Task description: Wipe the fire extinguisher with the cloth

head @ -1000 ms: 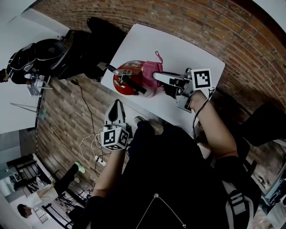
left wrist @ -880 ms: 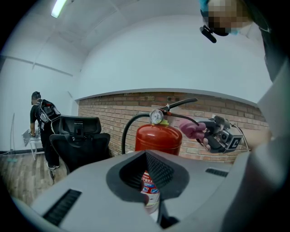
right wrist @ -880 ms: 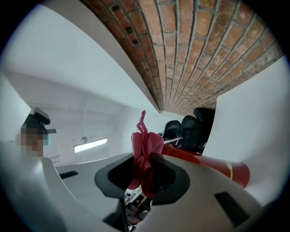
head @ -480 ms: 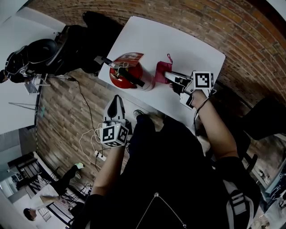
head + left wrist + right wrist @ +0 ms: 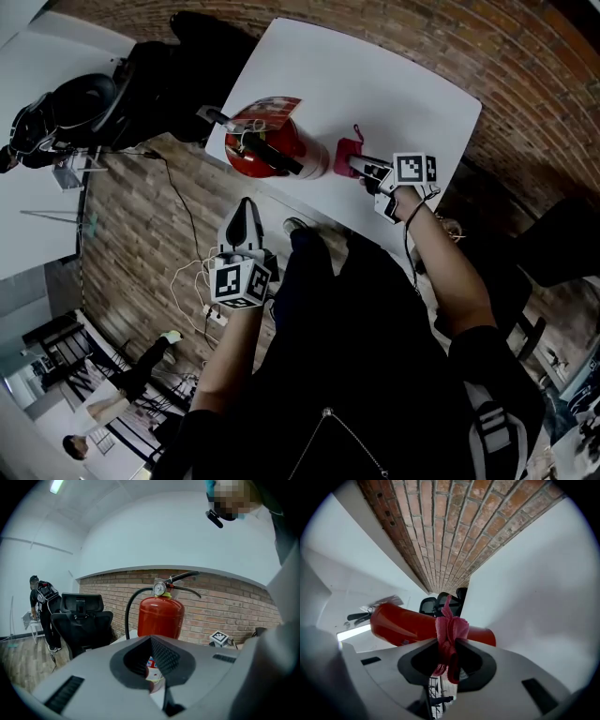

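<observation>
1. Grey left gripper (image 5: 246, 214) hangs off the table (image 5: 375, 84) edge as before, jaws together, empty.
2. Right gripper (image 5: 362, 167) pinches the pink cloth (image 5: 345, 156), now drawn off the fire extinguisher (image 5: 272, 150).
3. Fire extinguisher stands on the table, just beside the cloth.

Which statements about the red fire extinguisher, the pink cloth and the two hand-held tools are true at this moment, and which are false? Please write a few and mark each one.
1. The red metal fire extinguisher stands upright on the white table. True.
2. The right tool is shut on the pink cloth. True.
3. The left tool grips the extinguisher. False: it is held apart from the extinguisher, with its jaws together on nothing.
4. The cloth lies loose on the table. False: it is bunched between the jaws of the right tool, next to the lower part of the extinguisher.
</observation>
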Tool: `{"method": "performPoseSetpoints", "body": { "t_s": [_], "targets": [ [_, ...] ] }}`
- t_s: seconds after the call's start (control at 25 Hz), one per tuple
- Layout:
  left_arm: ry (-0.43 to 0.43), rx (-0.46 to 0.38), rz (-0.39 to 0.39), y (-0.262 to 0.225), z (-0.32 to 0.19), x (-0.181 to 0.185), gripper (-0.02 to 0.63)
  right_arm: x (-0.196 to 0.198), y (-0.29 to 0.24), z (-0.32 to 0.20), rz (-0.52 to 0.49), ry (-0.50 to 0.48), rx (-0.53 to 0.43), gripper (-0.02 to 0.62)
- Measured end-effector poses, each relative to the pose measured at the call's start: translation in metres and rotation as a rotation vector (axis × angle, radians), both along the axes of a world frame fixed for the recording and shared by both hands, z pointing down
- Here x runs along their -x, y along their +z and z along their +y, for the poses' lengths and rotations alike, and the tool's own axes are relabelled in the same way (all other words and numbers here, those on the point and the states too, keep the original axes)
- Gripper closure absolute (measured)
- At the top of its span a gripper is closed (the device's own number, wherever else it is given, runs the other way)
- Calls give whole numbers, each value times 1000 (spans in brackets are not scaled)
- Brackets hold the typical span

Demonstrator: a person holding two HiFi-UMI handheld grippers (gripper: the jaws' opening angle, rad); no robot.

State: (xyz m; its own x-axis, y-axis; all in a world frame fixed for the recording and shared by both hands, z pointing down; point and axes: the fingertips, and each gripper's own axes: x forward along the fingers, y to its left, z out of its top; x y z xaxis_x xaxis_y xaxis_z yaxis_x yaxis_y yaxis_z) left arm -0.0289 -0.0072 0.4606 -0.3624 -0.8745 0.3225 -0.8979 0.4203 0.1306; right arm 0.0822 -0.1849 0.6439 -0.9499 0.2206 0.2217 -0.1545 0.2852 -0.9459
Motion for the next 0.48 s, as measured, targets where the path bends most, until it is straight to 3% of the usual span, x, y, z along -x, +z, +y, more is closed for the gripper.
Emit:
{"method": "performPoseSetpoints", "body": {
  "t_s": [0.2,0.48],
  "targets": [
    [-11,15,-2,0,8,-2,575,2,63,8,120,-25,-19,494],
    [-52,41,-6,3,30,0,577,20,114,17,183,-16,27,494]
  ]
}}
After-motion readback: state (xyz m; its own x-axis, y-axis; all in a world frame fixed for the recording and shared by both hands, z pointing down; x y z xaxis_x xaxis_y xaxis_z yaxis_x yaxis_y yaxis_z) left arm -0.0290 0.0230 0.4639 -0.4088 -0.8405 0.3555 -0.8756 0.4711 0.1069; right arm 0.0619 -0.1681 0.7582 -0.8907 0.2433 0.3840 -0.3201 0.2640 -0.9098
